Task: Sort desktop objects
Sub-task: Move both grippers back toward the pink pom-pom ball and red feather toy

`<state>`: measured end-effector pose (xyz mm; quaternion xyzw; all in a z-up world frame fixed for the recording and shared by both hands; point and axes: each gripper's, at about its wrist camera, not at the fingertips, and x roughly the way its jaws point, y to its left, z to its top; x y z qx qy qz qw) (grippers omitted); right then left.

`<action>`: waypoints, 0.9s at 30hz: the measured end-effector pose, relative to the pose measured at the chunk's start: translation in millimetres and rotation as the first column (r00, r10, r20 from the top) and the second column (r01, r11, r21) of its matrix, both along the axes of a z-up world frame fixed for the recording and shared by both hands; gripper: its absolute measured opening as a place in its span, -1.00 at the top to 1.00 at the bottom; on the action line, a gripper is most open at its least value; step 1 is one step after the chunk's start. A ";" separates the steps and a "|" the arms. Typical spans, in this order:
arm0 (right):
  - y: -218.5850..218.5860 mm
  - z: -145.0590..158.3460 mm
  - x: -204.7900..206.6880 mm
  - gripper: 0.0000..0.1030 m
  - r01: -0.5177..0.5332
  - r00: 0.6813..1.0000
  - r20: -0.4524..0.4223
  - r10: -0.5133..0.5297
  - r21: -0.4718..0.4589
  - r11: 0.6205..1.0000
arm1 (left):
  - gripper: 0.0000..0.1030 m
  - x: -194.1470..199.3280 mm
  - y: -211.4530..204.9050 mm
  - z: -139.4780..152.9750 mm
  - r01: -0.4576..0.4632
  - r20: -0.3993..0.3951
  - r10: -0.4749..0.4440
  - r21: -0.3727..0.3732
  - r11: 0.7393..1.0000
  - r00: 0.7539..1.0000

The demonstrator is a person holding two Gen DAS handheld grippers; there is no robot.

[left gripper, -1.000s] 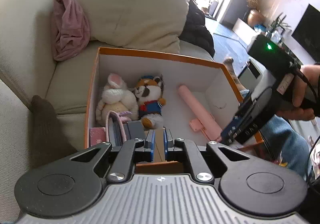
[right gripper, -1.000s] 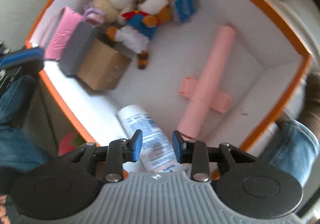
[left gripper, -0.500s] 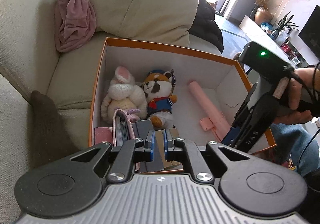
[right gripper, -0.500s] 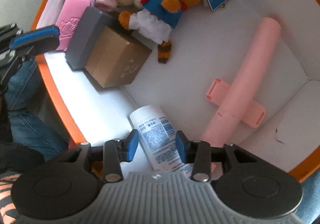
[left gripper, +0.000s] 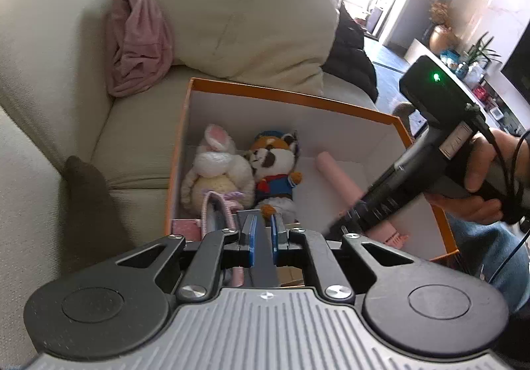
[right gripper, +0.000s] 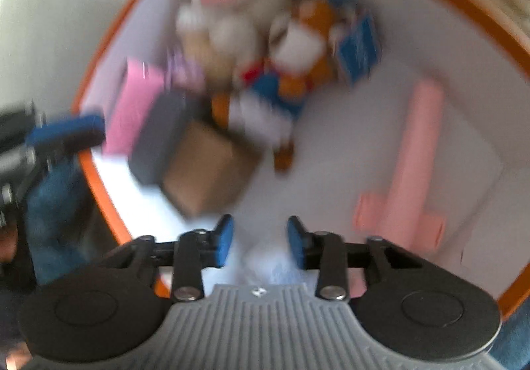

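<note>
Cream sofa cushions [left gripper: 59, 78] fill the background, with a crumpled pink cloth [left gripper: 137, 49] lying in the corner to the left and a big pale pillow [left gripper: 245, 16] leaning behind an orange box [left gripper: 285, 97] that sits on the seat.

Inside the box, going left to right, I see a pink case [right gripper: 131, 112] standing against the left wall, a dark grey block [right gripper: 155, 135] touching it, and a brown cardboard cube [right gripper: 202, 171] just beside that. Behind them a white bunny toy [left gripper: 212, 168] leans against a fox toy [left gripper: 275, 168] in a blue outfit, with a blue tag [right gripper: 359, 47] by its head. Farther right, well apart from the toys, a long pink stick [right gripper: 410, 151] with a clamp piece lies on the white floor of the box.

My left gripper [left gripper: 263, 234] hovers over the near left corner of the box, its blue pads a narrow gap apart and holding nothing; the dark grey block shows through the gap. My right gripper [right gripper: 260, 242] hangs over the near side of the box with its fingers spread wide and empty. Its view is blurred, and something pale with faint blue print lies under the fingers, too smeared to identify. From the left camera my right hand [left gripper: 487, 178] shows gripping the black handle above the box's right side.
</note>
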<state>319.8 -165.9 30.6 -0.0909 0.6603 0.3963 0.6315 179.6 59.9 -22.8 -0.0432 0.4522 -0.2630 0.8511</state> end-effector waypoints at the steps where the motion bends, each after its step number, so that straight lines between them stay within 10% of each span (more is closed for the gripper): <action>1: 1.1 1.2 2.5 0.66 0.020 0.999 0.027 -0.021 0.012 1.000 | 0.84 0.9 1.5 0.2 -0.010 0.001 0.010 0.000 1.000 1.000; 17: -4.4 -17.8 21.5 0.74 0.157 0.985 -0.086 -0.150 0.084 0.984 | 0.84 8.7 16.3 -0.2 -0.074 0.016 0.074 -0.002 0.997 0.997; 27: -35.5 52.4 4.6 0.63 0.203 0.961 0.143 -0.235 0.210 0.956 | 0.84 -21.8 -7.3 21.9 0.057 0.068 -0.057 -0.001 0.998 0.996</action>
